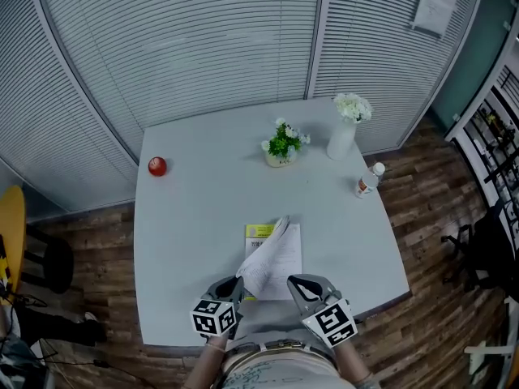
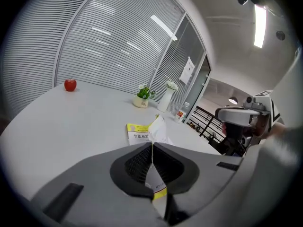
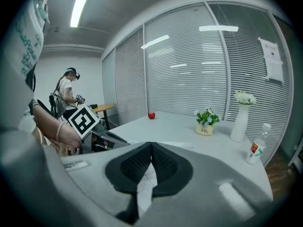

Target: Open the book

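At the near edge of the bench [image 1: 195, 217] lies the book [image 1: 285, 259], with part of its leaves raised and curling over to the left. The left claw [image 1: 237, 285] is clamped on the raised part's near end. The right claw [image 1: 293, 282] is closed on a printed page at the book's near right corner.

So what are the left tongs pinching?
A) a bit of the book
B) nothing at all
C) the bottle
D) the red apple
A: in the left gripper view the left tongs are shut on a thin leaf of the book, while the apple and the bottle stand far off on the table.
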### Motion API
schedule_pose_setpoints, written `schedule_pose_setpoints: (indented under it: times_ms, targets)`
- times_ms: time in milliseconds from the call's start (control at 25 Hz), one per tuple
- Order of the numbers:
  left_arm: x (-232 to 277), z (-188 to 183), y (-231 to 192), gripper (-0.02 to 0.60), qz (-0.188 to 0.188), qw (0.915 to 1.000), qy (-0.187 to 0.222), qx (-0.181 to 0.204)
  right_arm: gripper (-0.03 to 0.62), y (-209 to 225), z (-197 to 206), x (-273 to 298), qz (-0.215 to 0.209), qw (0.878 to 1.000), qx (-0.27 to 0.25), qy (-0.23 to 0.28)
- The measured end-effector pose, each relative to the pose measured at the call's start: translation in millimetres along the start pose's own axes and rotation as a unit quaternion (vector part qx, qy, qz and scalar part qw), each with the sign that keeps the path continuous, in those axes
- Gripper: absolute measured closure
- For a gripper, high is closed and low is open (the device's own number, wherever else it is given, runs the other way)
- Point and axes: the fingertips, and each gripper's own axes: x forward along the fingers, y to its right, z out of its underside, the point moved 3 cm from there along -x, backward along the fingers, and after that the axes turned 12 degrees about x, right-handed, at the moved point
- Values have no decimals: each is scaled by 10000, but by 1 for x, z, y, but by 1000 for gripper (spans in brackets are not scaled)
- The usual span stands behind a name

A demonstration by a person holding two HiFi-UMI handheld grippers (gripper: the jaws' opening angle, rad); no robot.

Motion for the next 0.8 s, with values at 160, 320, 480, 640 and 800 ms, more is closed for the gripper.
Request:
schedule_pose_setpoints:
  times_ms: [160,320,480,640,800]
  targets:
    - [-5,3,-9,575,-123,9999,1,-80,591,0,0,2,2,10000,4,-14]
    - [-7,7,-19,575,-219,9992,40,-342,591,1,-1,4,-12,10000,22,-27]
    - [-10,13,-25,575,-311,9987,1,-394,591,0,0,6,-25,10000,16,-42]
    - [-13,15,-30,575,-391,9983,-8,-439,591,1,0,6,-20,10000,13,-50]
    - [-17,20,-37,575,-520,9975,-31,-479,591,0,0,7,-34,10000,11,-57]
